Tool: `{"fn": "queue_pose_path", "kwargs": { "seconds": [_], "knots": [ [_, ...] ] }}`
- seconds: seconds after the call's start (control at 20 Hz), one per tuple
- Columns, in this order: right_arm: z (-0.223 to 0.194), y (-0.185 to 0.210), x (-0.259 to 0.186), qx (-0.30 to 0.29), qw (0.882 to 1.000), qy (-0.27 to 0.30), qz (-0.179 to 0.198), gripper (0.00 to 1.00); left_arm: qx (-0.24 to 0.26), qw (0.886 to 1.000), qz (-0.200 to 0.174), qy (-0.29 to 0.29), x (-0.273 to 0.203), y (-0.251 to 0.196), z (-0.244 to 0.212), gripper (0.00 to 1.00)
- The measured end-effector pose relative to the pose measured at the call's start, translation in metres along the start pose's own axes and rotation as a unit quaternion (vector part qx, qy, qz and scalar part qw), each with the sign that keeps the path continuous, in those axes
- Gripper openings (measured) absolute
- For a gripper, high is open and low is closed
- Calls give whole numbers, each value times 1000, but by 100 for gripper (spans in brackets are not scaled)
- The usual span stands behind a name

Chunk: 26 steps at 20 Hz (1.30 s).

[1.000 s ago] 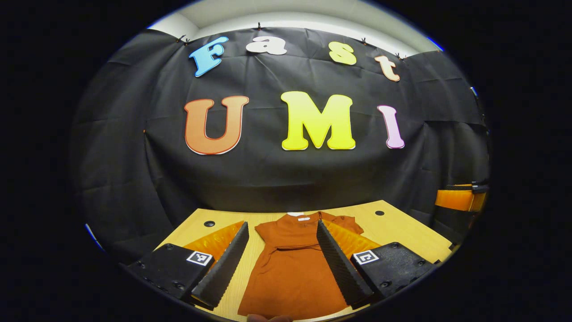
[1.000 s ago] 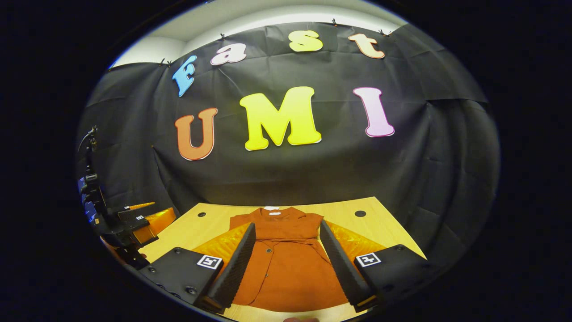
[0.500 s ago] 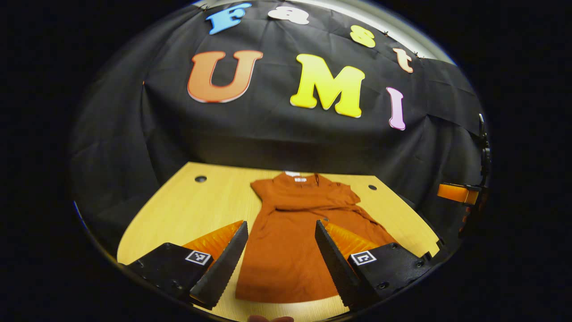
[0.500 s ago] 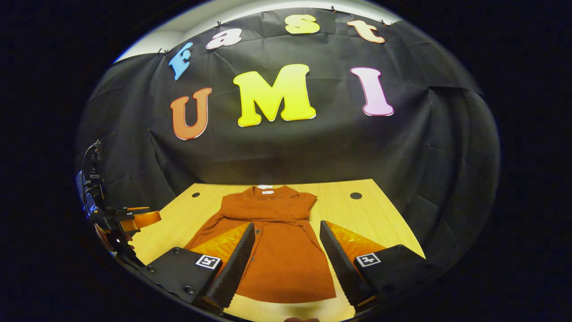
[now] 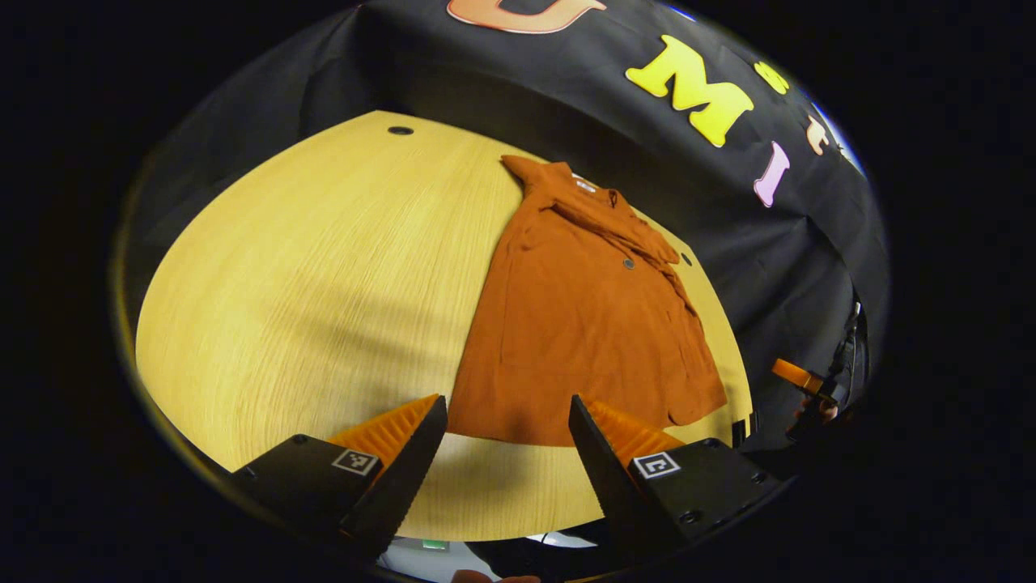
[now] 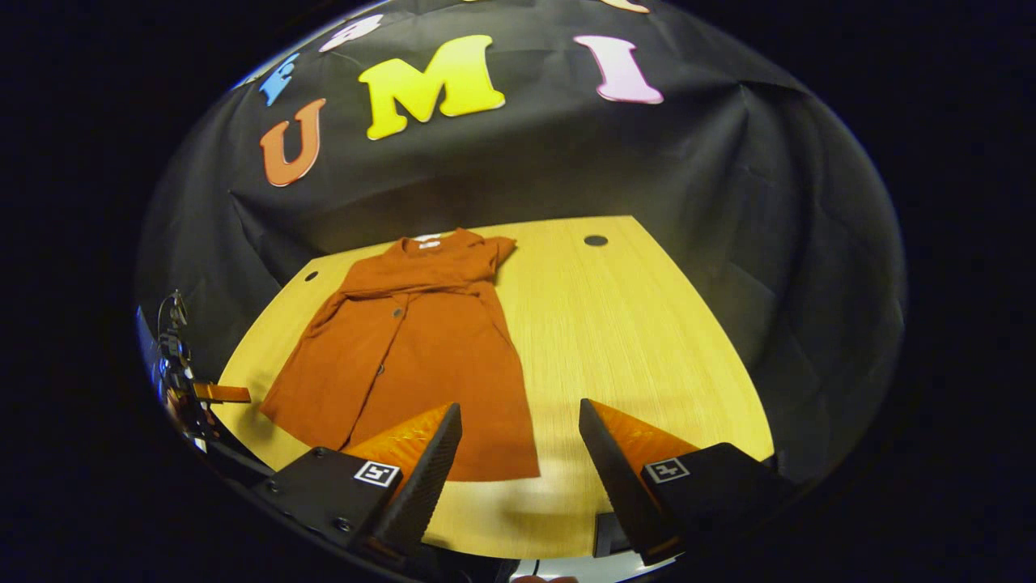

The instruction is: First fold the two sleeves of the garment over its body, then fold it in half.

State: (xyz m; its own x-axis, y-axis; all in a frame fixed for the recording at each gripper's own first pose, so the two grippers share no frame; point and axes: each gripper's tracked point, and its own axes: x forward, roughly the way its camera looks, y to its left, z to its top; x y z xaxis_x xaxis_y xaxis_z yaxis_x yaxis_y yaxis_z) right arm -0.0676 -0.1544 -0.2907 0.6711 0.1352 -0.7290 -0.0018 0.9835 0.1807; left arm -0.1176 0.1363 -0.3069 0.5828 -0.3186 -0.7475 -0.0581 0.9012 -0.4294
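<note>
Garment (image 5: 587,324) lies flat on the wooden table (image 5: 324,275), rust-orange, with its collar toward the black cloth wall (image 5: 518,105) and its hem toward the near edge. In the left gripper view it sits from about twelve o'clock to two o'clock of the left gripper (image 5: 506,453), whose fingers are spread wide apart with nothing between them; the hem's left corner shows just above the gap between the fingertips. A small button (image 5: 628,263) shows on the upper front, and folds of cloth lie bunched across the chest just below the collar. At about three o'clock in this view, past the table's right edge, the right gripper (image 5: 797,376) shows small and far off, and its finger spread cannot be told there.

In the right gripper view the garment (image 6: 413,356) lies from about ten to twelve o'clock of the right gripper (image 6: 518,465). That gripper's fingers are also held wide apart and grip nothing; its left finger overlaps the hem in the picture, though whether it touches the cloth cannot be told. The garment's right sleeve (image 6: 486,255) lies folded in near the collar, and a placket with buttons runs down the front. A round hole (image 6: 596,240) sits in the table at about one o'clock, well apart from the garment. The left gripper (image 6: 214,394) shows at nine o'clock, beside the table's left edge.
</note>
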Motion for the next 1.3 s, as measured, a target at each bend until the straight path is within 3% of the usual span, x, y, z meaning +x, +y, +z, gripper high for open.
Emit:
{"fn": "queue_pose_path", "kwargs": {
  "seconds": [0.25, 0.3, 0.35, 0.5, 0.55, 0.7, 0.75, 0.9, 0.95, 1.1, 1.15, 1.3],
  "knots": [
    [-36, -27, 20, -16, 999, 43, -27, 94, 2, 1000, -16, 20, 19, -3, -5, 97],
    [-39, -26, 25, -19, 998, 47, -27, 90, 0, 1000, -18, 19, 20, -5, -4, 95],
    [-43, -23, 31, -22, 998, 52, -24, 90, -5, 1000, -22, 17, 22, -9, -4, 100],
    [-59, -6, 54, -37, 996, 74, -14, 94, -6, 1000, -18, 21, 30, -18, -11, 88],
    [-62, -2, 61, -39, 996, 80, -14, 90, -8, 1000, -16, 21, 33, -20, -11, 76],
    [-76, 9, 78, -41, 994, 101, -18, 94, -11, 999, -11, 30, 38, -27, -14, 66],
    [-84, 9, 78, -52, 991, 116, -30, 91, -10, 999, -9, 32, 40, -30, -12, 56],
    [-84, 29, 81, -81, 990, 114, -27, 96, 0, 999, 22, 33, 47, -26, -12, 39],
    [-85, 34, 83, -85, 989, 114, -28, 82, 2, 999, 30, 32, 46, -24, -11, 15],
    [-87, 46, 81, -62, 991, 117, -20, 39, 4, 998, 47, 34, 46, -23, -13, 11],
    [-88, 47, 79, -56, 991, 122, -21, 11, 0, 998, 48, 36, 45, -23, -13, 8],
    [-93, 53, 71, -31, 989, 143, 1, 9, -11, 998, 46, 46, 39, -24, -21, 5]
  ]
}}
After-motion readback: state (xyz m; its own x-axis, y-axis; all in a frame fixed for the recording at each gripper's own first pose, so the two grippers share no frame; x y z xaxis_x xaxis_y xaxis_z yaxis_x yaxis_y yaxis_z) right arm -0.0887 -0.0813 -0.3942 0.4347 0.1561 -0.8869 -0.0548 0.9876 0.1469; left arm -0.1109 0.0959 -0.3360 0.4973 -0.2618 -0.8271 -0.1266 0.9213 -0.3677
